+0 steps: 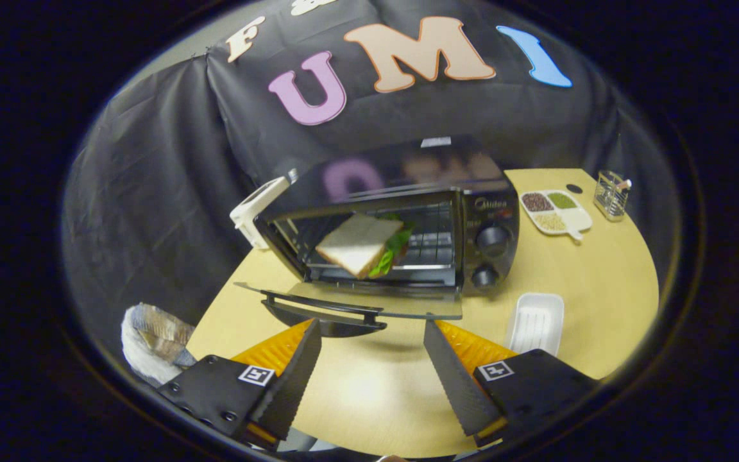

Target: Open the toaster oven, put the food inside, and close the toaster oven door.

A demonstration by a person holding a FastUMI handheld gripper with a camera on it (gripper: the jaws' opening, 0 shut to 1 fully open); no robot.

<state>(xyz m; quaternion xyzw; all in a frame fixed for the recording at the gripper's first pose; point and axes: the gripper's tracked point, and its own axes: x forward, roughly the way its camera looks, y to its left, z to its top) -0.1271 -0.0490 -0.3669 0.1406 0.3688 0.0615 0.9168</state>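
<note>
Toaster oven (pixel 401 224) stands on the wooden table (pixel 587 308) with its glass door (pixel 350 307) dropped flat toward the gripper (pixel 373 333), leaving the cavity open so the sandwich (pixel 360 244) can sit on the rack inside. The gripper's fingers are spread wide with nothing between them, just short of the door's handle (pixel 324 307). Since the food looks delivered, that spot probably suits lifting the door shut; a white tray (pixel 535 321) lies empty beside the oven.

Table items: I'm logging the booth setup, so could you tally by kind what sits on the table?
Toaster oven, door down, sandwich inside: 1
Empty white tray: 1
Divided dish of grains: 1
Clear holder: 1
White stand beside the oven: 1
Crumpled bag at the table's edge: 1
Total: 6
The gripper hangs open before the door.
</note>
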